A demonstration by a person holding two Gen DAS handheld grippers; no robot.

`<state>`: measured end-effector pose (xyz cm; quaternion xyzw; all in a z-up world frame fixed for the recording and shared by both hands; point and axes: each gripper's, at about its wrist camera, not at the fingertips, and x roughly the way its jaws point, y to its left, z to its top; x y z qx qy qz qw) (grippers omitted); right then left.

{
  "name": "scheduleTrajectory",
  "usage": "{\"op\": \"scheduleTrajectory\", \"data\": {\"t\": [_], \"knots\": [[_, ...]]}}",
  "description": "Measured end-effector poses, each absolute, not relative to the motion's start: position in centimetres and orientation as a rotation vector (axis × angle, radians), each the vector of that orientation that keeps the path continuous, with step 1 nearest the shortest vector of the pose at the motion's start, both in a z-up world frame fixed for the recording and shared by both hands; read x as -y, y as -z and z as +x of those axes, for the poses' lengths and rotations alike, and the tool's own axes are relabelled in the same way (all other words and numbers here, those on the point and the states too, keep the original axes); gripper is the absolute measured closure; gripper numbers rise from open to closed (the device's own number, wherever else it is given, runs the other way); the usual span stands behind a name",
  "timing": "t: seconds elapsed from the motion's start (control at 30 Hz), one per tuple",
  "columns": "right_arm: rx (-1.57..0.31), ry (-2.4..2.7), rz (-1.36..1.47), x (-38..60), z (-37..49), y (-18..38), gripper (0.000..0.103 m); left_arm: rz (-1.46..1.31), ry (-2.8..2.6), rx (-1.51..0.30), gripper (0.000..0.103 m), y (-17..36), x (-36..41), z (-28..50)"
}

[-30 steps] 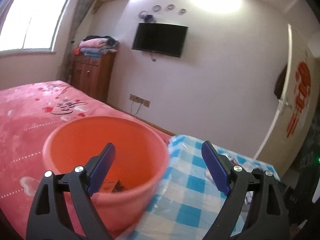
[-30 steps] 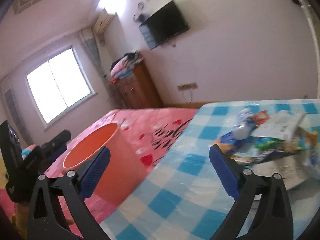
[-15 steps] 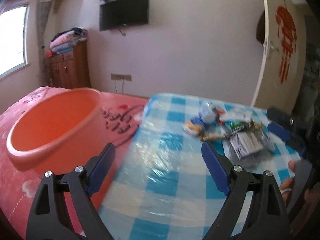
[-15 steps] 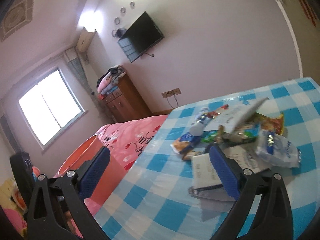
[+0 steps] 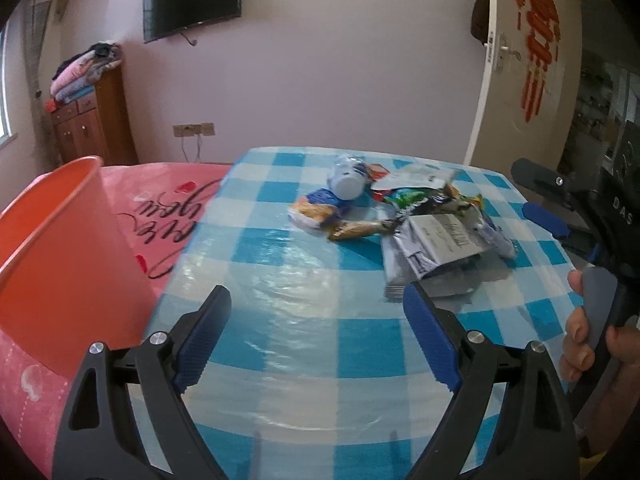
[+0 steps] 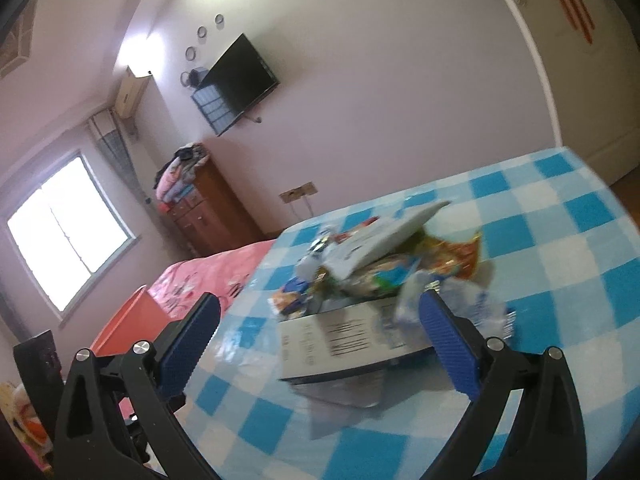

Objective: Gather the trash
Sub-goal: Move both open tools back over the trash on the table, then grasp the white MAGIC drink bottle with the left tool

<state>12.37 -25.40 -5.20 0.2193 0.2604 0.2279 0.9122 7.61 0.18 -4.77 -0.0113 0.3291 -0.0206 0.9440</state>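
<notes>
A heap of trash [image 5: 400, 208] lies on the blue-checked table [image 5: 280, 280]: snack wrappers, a clear plastic bottle [image 5: 348, 176] and a grey-white printed package [image 5: 440, 240]. My left gripper [image 5: 318, 308] hovers open over bare cloth, short of the heap. An orange bucket [image 5: 52, 248] stands on the pink bed at the left. In the right wrist view my right gripper [image 6: 320, 308] is open, close to the trash heap [image 6: 380, 272], with the package [image 6: 348, 340] lying just beyond its fingers. The right gripper [image 5: 520, 188] also shows at the left view's right edge, held by a hand [image 5: 580, 340].
The pink bed [image 5: 168, 208] borders the table's left edge. A wooden cabinet [image 5: 92, 120] with folded clothes, a wall TV [image 5: 192, 4] and a door [image 5: 520, 60] stand behind. The bucket [image 6: 128, 320] shows left of the table [image 6: 560, 280] in the right view.
Both grippers have swung from the bucket and bed over to the table and dropped closer to the trash heap. Both stayed open throughout.
</notes>
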Motion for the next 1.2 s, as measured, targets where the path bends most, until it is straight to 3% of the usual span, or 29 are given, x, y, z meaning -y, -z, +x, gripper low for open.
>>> {"op": "scheduleTrajectory", "data": {"t": [0.63,0.9,1.2], "knots": [[-0.647,-0.326,0.577,32.9,15.0,8.3,0.005,-0.050,0.165,-0.723,0.015,4.0,5.8,13.7],[-0.654,-0.324,0.604,34.1,15.3,8.8,0.005,-0.119,0.140,-0.775,0.015,2.2,4.7,24.1],[-0.665,-0.336,0.602,34.2,15.7,9.1,0.005,-0.203,0.099,-0.954,0.019,5.8,3.1,33.7]]}}
